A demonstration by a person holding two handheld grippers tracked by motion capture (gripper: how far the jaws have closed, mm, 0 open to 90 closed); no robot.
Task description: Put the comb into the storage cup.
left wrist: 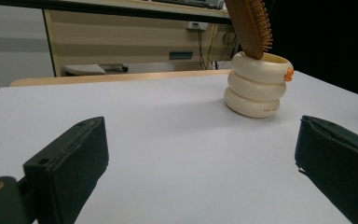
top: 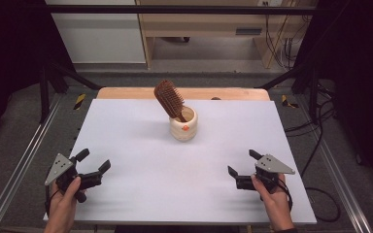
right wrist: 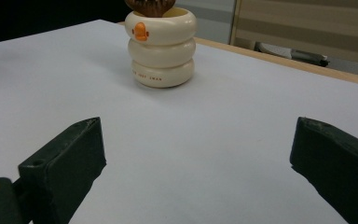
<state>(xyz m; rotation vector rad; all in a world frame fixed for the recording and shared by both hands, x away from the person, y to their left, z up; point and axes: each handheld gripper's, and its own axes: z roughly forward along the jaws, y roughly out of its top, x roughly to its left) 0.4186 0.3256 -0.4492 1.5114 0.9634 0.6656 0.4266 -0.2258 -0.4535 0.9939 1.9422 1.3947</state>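
Observation:
A cream ribbed cup (top: 183, 125) with a small orange mark stands near the middle back of the white table (top: 141, 174). A brown wooden hairbrush (top: 169, 99) stands in it handle down, its bristled head leaning up and to the left. My left gripper (top: 93, 162) rests near the front left corner, open with nothing between its jaws. My right gripper (top: 243, 164) rests near the front right, open and holding nothing. In the left gripper view the cup (left wrist: 258, 85) sits far ahead to the right with the hairbrush (left wrist: 251, 25) sticking out. The right gripper view has the cup (right wrist: 161, 47) ahead to the left.
A wooden strip (top: 126, 92) edges the table's far side. Metal rails (top: 24, 160) run along both sides. Beyond stand a desk and cables (top: 281, 43) on the floor.

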